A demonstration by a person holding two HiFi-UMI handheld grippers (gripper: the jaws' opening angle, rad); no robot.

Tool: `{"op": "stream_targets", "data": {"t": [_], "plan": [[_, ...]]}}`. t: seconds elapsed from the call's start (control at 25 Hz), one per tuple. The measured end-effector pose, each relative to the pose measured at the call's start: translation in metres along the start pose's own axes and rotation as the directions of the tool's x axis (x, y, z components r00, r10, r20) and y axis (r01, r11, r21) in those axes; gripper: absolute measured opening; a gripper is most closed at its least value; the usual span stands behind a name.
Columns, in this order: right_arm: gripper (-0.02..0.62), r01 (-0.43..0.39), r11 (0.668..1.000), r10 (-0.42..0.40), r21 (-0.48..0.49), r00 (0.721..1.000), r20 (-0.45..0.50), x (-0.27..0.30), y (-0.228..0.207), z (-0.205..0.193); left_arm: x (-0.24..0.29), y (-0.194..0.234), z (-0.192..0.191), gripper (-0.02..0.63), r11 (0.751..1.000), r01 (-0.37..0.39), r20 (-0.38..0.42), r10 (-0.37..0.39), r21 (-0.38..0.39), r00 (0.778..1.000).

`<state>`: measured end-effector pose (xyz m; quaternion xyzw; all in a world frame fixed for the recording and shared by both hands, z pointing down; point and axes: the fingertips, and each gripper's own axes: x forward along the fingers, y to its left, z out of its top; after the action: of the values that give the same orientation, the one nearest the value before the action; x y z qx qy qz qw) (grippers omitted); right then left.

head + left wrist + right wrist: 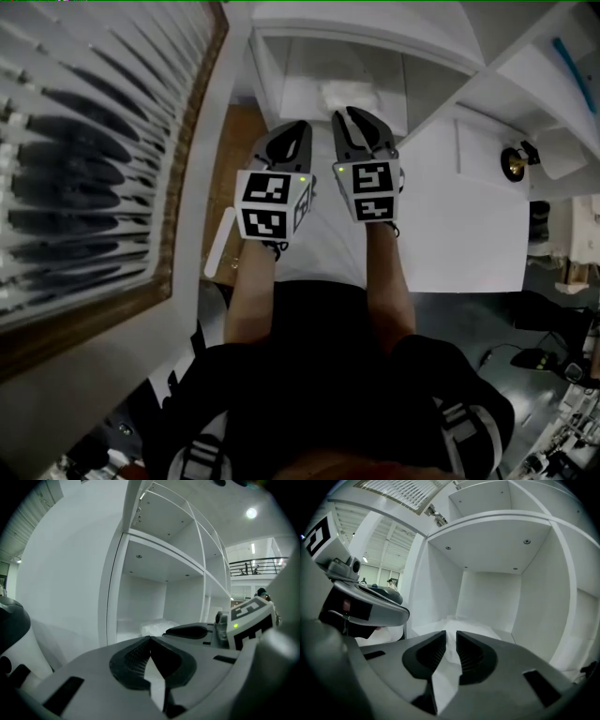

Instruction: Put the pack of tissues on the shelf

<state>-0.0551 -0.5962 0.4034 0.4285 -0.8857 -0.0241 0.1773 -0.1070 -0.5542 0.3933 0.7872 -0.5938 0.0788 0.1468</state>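
The pack of tissues is a white crinkly bundle lying on the floor of a low compartment of the white shelf. It also shows in the left gripper view and in the right gripper view. Both grippers point at that compartment from just outside it, side by side and clear of the pack. My left gripper has its tips touching, with nothing in them. My right gripper shows a narrow gap between its ribbed pads, and nothing sits in that gap.
A large slatted panel in a wooden frame fills the left. Right of the compartment is a white cabinet front with a brass knob. More shelf compartments rise above. A white strip lies on the wood floor.
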Motion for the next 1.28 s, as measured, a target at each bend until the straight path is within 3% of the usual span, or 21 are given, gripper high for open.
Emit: {"op": "stream_targets", "data": {"t": [0.16,0.72,1.0,1.28], "plan": [[0.037,0.003,1.000,-0.003,0.028,1.000,0.007,-0.004,-0.001,-0.003,-0.002,-0.003,0.000,0.011,1.000,0.003,0.004,-0.003,0.005,1.000],[0.029,0.064,0.991,-0.087,0.117,0.974,0.207,-0.092,-0.009,0.055,-0.048,-0.045,0.025,0.011,0.997,0.065,0.064,-0.068,0.048,0.996],[0.028,0.106,0.977,-0.154,0.184,0.950,0.271,-0.145,-0.008,0.055,-0.069,-0.064,0.017,0.011,0.993,0.107,0.098,-0.111,0.041,0.989],[0.028,0.143,0.968,-0.195,0.205,0.945,0.263,-0.181,-0.011,0.032,-0.082,-0.085,0.003,0.011,0.990,0.138,0.117,-0.140,0.021,0.983]]}}
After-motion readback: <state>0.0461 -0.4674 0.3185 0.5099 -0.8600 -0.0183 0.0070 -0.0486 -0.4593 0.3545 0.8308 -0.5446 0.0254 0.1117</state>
